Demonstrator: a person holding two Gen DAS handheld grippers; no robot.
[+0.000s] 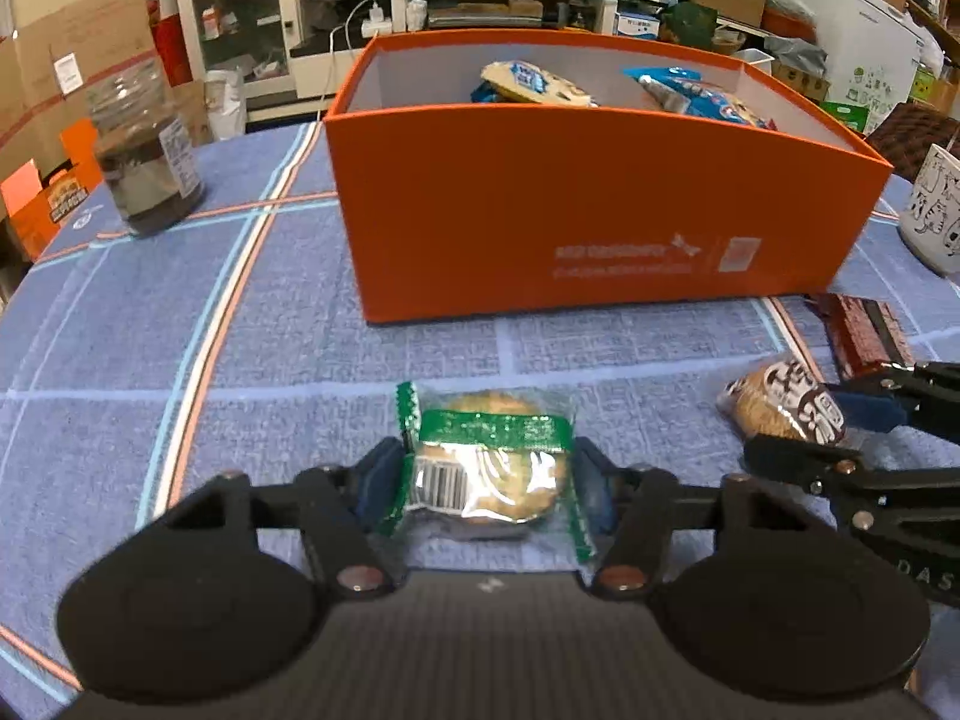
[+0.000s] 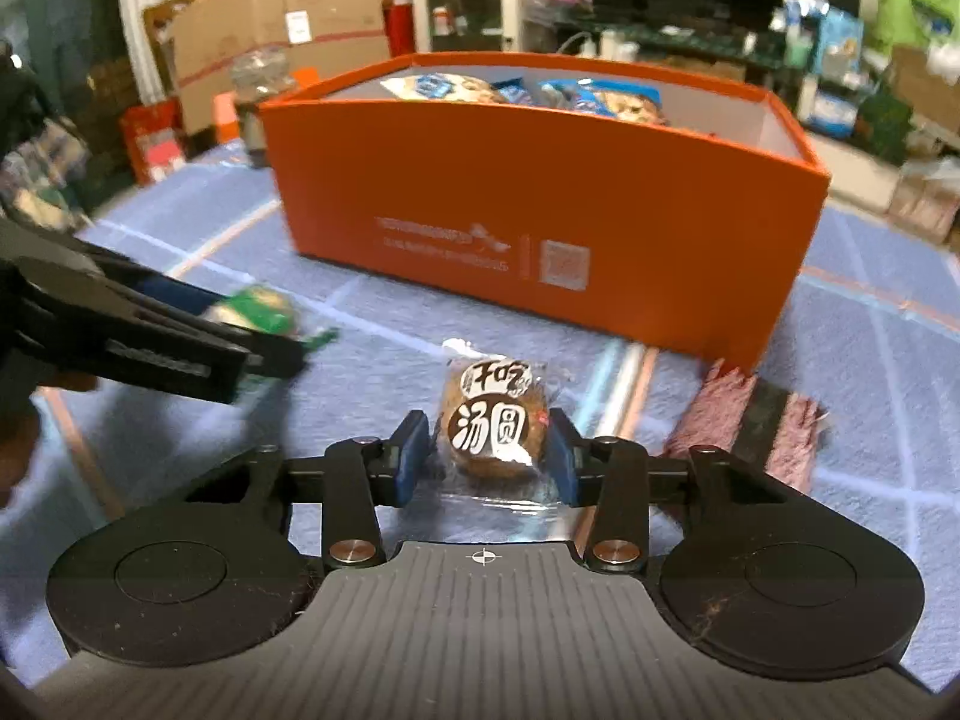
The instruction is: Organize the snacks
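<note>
Left gripper (image 1: pixel 486 474) fingers clamped on a crinkly clear-and-green wrapped round biscuit (image 1: pixel 489 468), low centre of frame on the blue plaid cloth worktop (image 1: pixel 180 330). Right gripper (image 2: pixel 489 456) fingers pinch a glossy brown round snack packet (image 2: pixel 492 420), centre. Rigid orange cardboard box (image 1: pixel 570 210) behind holds blue packets (image 1: pixel 690 93).

Glossy clear plastic snack wrappers (image 1: pixel 489 468); matt orange, seemingly cardboard box (image 1: pixel 600 210); woven cloth tablecloth (image 1: pixel 180 420).
</note>
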